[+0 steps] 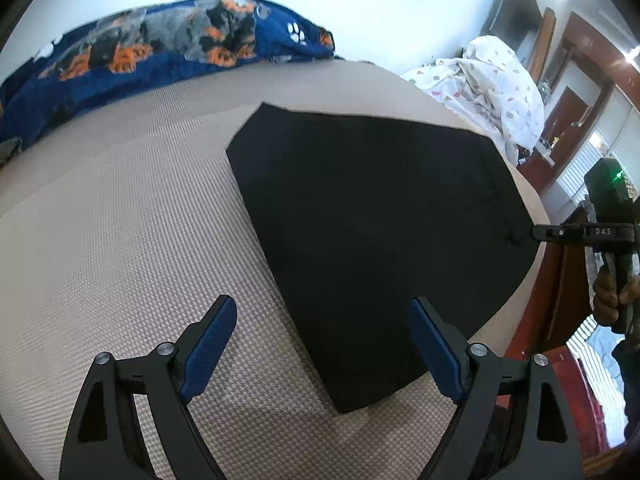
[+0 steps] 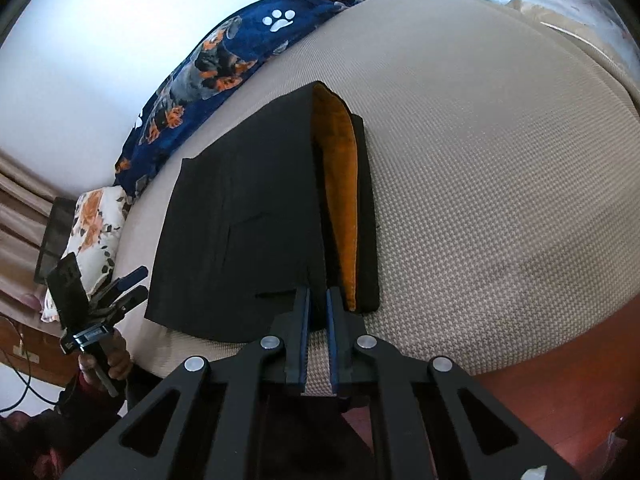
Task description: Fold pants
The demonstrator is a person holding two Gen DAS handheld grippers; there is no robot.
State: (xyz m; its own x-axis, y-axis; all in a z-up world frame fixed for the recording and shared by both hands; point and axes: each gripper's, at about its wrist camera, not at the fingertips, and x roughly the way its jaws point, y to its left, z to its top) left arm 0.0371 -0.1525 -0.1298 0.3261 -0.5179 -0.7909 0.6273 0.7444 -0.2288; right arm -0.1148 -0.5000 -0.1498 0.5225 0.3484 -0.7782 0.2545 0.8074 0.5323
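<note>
Black pants [image 1: 372,220], folded flat, centre frame on beige bed [image 1: 120,220]. Left gripper [image 1: 324,344] wide open, empty. Right gripper [image 2: 318,300] nearly closed at hem edge; grip uncertain. Likely soft, limp, light; best pinched at corners.

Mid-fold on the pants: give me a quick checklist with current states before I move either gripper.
1. Right gripper closed on the pants edge: ok, fingers nearly together over the fabric.
2. Left gripper free: ok, open, holding nothing.
3. Pants folded flat on the bed: ok.
4. Orange lining hidden: not ok, it shows.
5. Blue paw-print blanket apart from the pants: ok.
6. Grip firmness: cannot tell.
</note>
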